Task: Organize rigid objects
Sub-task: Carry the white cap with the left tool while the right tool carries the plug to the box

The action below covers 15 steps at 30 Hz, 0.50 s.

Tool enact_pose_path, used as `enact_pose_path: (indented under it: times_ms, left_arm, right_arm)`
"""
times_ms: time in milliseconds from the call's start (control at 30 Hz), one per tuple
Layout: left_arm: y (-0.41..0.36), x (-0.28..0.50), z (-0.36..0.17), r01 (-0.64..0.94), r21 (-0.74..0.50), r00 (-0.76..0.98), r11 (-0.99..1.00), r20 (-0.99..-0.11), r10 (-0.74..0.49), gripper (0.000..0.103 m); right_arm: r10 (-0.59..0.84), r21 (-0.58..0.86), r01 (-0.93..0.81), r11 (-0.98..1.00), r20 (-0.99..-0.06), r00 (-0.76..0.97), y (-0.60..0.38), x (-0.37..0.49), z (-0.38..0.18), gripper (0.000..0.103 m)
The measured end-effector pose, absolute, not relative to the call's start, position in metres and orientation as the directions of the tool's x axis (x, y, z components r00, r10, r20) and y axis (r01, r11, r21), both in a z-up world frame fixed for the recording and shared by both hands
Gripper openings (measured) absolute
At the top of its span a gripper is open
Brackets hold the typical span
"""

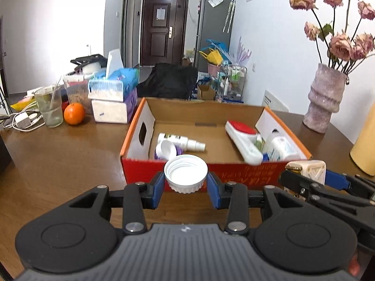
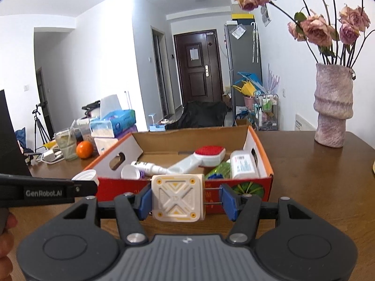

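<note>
- The left gripper (image 1: pixel 185 185) was clenched on a white ribbed plastic screw cap (image 1: pixel 185 175), held just in front of the red-and-orange cardboard box (image 1: pixel 234 175).
- The right gripper (image 2: pixel 185 200) grasped a cream square plastic plug adapter (image 2: pixel 177 197), also before the box's near wall.
- Inside the box lay a white spray bottle (image 1: pixel 180 140) and a red-faced white brush (image 1: pixel 243 140).
- Beyond the box, rightward, stood a pink textured vase (image 1: pixel 325 100).

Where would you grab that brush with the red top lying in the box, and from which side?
Take the brush by its long white handle, coming from above with a finger on each narrow side. It lies flat and slanted in the cardboard box, handle towards the middle, with bare floor beside it, while bottles crowd its red head.
</note>
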State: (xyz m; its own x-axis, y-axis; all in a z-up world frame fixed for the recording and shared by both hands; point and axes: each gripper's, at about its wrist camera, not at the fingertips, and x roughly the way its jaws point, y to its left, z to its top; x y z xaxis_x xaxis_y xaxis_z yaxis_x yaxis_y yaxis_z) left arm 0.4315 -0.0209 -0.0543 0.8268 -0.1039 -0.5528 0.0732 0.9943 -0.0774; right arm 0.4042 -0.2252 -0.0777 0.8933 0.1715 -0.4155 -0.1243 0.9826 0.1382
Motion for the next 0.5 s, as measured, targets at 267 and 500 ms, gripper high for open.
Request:
enact_pose_path:
  times_ms: [267,500]
  left_arm:
    - [-0.024,0.449,-0.045,0.046,-0.091,0.840,0.995,-0.535,-0.088,0.040]
    - [-0.024,0.469,-0.042,0.029,-0.094,0.842,0.995,-0.534,-0.075,0.040]
  right_arm:
    - [0.164,0.142,-0.117,0.983,-0.385,0.908,-0.225,0.415,-0.064,0.059]
    - [0.161,0.150,-0.113,0.982,-0.372,0.914,-0.224,0.432,-0.059,0.059]
